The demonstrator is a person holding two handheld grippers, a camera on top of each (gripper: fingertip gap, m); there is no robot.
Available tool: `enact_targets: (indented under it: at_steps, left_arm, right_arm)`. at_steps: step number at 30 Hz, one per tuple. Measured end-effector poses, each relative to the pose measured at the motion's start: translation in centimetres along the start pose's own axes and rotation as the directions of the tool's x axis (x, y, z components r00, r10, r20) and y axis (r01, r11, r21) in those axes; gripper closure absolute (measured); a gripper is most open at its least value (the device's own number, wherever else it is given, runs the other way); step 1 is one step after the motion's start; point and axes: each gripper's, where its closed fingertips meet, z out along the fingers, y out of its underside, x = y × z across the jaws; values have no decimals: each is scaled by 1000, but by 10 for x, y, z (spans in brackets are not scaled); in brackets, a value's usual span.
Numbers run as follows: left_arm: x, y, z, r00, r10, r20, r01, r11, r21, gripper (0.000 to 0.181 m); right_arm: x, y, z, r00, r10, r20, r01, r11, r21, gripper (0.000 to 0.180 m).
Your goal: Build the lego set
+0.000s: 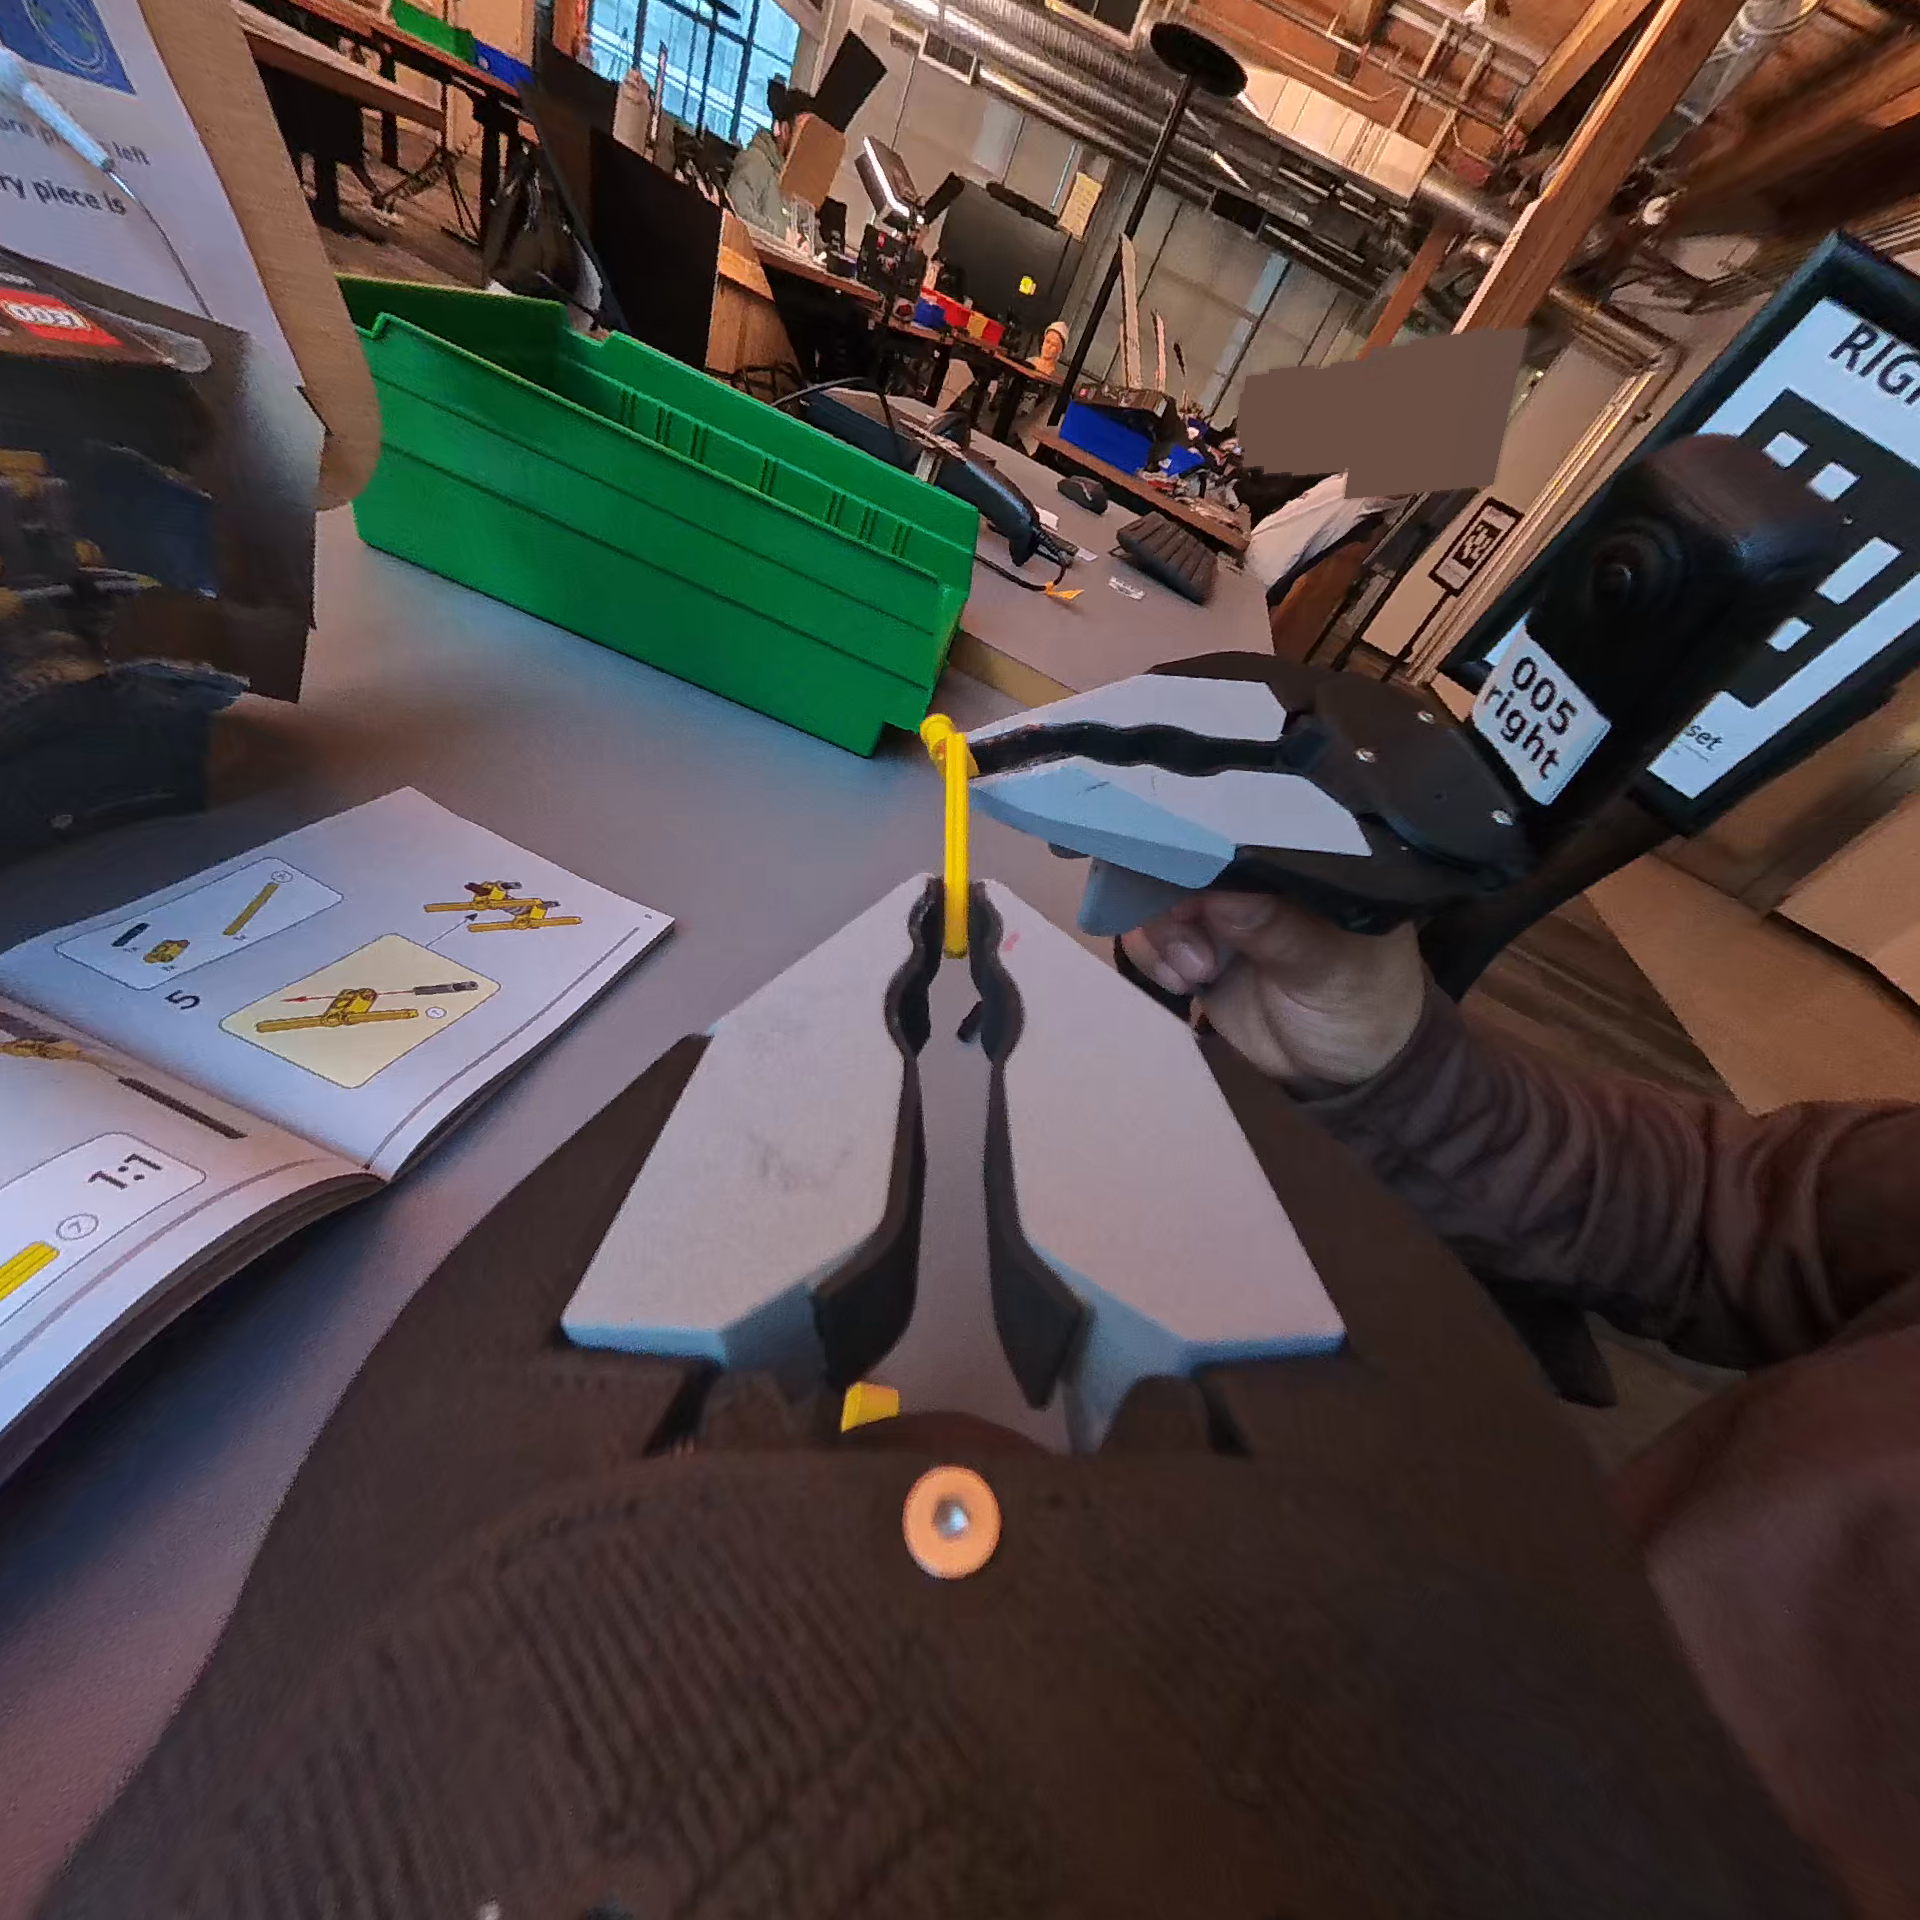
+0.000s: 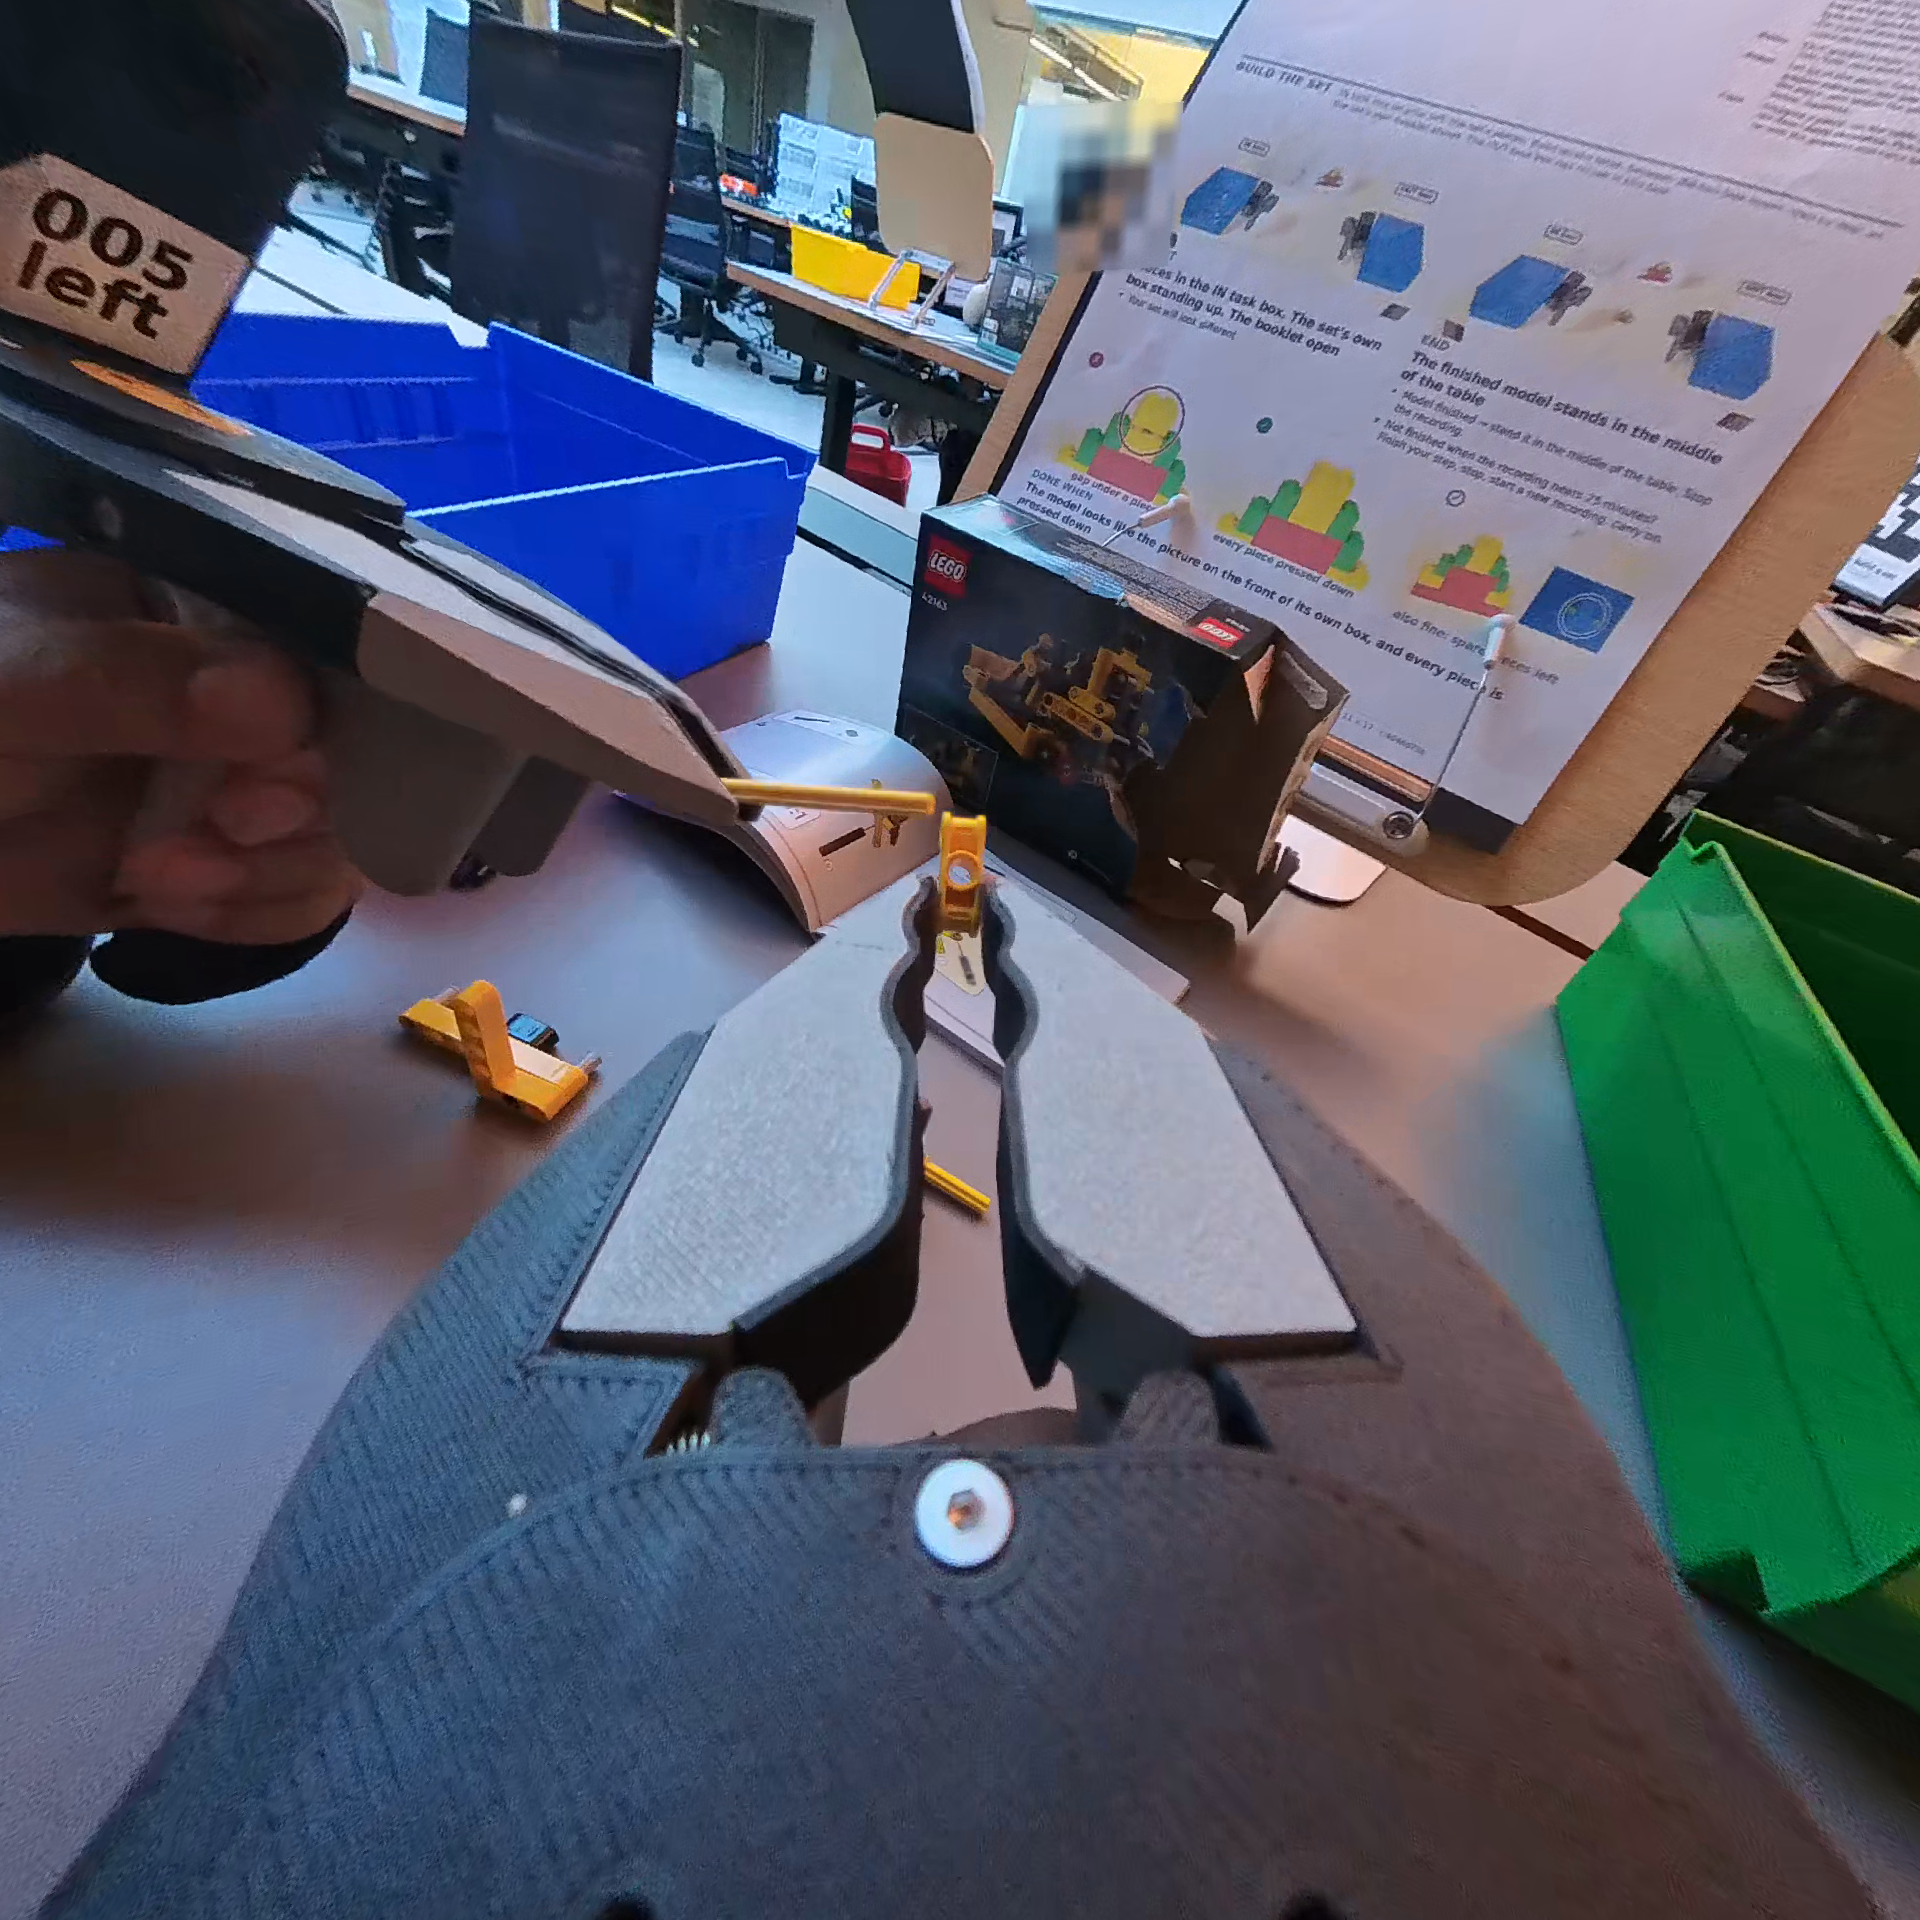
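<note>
While both pieces are held clear above the worktop, the left claw is clamped on one end of a thin yellow axle, and the right claw is pinched on the lower part of a small yellow connector, its hole facing the axle tip just beside it. Both parts look light, rigid and smooth, so they may slip or twist under side load. Grip the axle near its end, leaving its length free; hold the connector by its flat sides, clear of the hole. A partial yellow assembly lies on the worktop, near the open instruction booklet.
</note>
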Motion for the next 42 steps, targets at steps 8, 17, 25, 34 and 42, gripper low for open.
enact_targets:
  at_steps: [8, 17, 25, 34, 42]
  left_arm:
    - [-1, 1, 0, 1000, 4, 11, -4, 1000, -7, 179]
    - [-3, 1, 0, 1000, -4, 16, 4, 1000, -10, 179]
    - [-4, 2, -1, 1000, -13, 22, 14, 1000, -12, 179]
    - [-5, 2, -1, 999, -15, 29, 15, 1000, -16, 179]
    - [-7, 4, -1, 999, 9, 49, -7, 1000, -27, 179]
  right_arm:
    - [1, 1, 1, 999, 47, 14, -47, 999, -5, 175]
    - [-2, -1, 2, 1000, 30, 5, -30, 1000, -5, 175]
    - [-2, -2, 4, 999, -32, -36, 32, 999, -9, 175]
    - [-2, -1, 5, 996, -74, -51, 73, 997, -21, 175]
    - [-2, 1, 7, 989, -132, -72, 129, 991, -45, 175]
